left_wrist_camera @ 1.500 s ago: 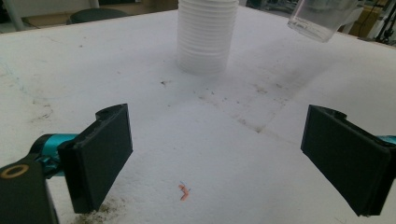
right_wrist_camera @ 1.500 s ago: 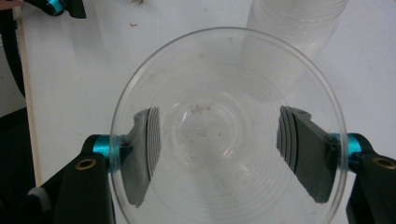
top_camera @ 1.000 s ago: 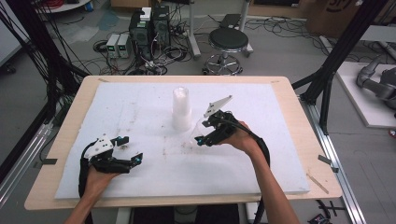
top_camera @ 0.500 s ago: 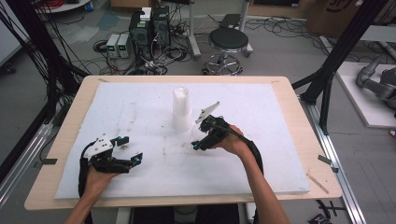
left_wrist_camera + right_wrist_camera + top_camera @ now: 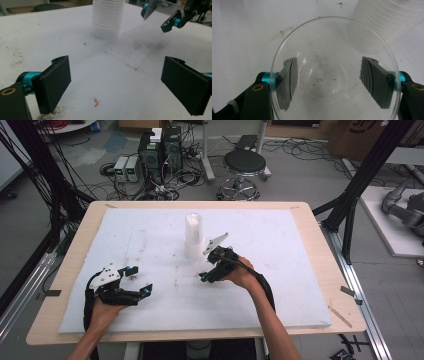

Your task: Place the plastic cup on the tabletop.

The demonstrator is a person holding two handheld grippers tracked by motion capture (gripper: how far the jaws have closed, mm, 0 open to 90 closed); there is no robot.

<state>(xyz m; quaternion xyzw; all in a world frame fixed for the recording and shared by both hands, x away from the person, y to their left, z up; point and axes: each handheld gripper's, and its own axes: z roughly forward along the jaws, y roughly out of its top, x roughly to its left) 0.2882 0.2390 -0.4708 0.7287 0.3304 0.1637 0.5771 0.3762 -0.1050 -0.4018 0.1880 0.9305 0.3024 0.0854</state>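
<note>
A stack of clear plastic cups point(image 5: 193, 237) stands upright mid-board; it also rises at the top of the left gripper view point(image 5: 108, 18). My right gripper point(image 5: 205, 276) sits just in front and right of the stack, shut on a single clear cup point(image 5: 334, 72), with one pad on each side of its wall. That gripper point(image 5: 175, 20) and its cup point(image 5: 151, 27) appear low over the board, seen from the left side. My left gripper point(image 5: 140, 280) rests at the front left, open point(image 5: 116, 68), with nothing between its pads.
A white foam board point(image 5: 300, 270) covers most of the wooden table point(image 5: 335, 285). It carries dirt specks and a small orange scrap point(image 5: 96, 102) near the left jaws. A stool point(image 5: 244, 165) and electronics boxes point(image 5: 160, 147) stand beyond the far edge.
My right gripper has drifted left and toward the person with the cup in it, ending low in front of the stack. The left gripper has stayed put.
</note>
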